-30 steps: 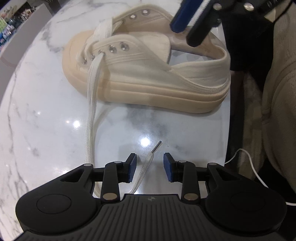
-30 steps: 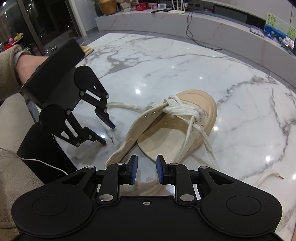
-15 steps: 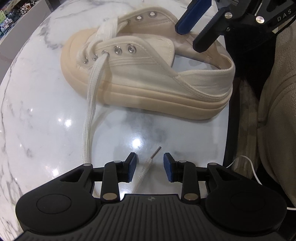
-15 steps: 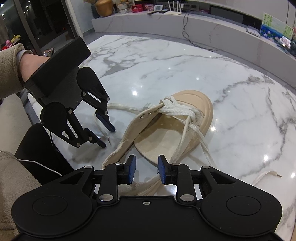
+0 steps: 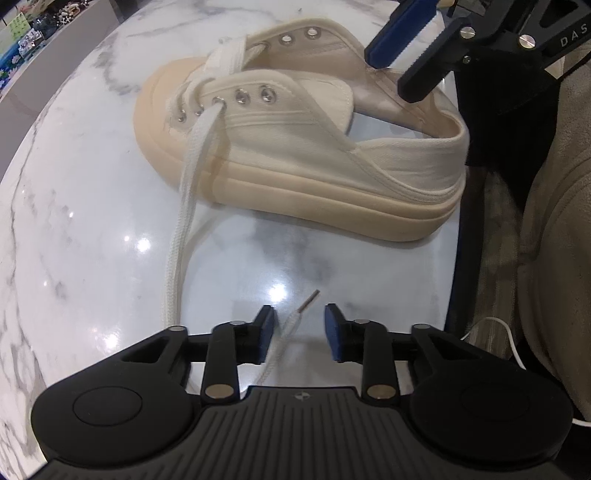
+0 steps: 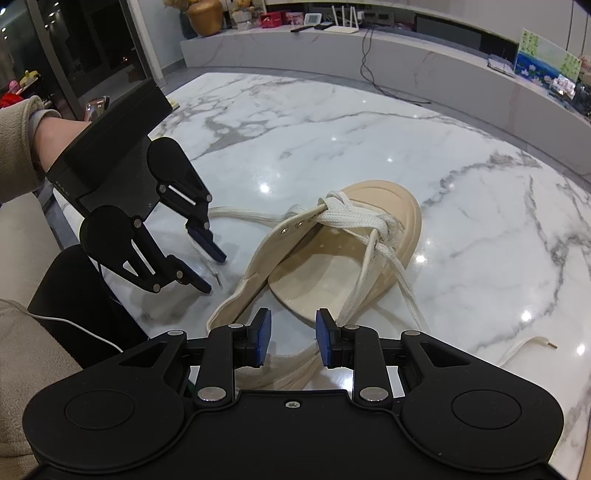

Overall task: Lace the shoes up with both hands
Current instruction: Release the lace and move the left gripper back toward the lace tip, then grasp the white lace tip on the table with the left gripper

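Bright overhead lights leave glare spots on the glossy marble table (image 5: 85, 229). Fisheye bending curves the edges. Focus is mostly sharp.

One cream canvas platform shoe (image 5: 314, 147) sits on one white, grey-veined marble table (image 6: 369, 147). One flat white lace (image 5: 184, 206) runs through the shoe, and its two ends trail on the marble, each tipped with a metal aglet: one (image 5: 309, 301) in the left wrist view, the other (image 6: 552, 345) in the right wrist view. Two empty metal eyelets (image 5: 255, 96) show on the near side of the shoe, two more (image 5: 299, 36) on the far side. Two black handheld grippers with blue pads are in the scene, the left gripper (image 5: 299, 328) and the right gripper (image 6: 293, 341). One thin white cable (image 6: 74, 325) crosses a beige sleeve (image 6: 14, 147).
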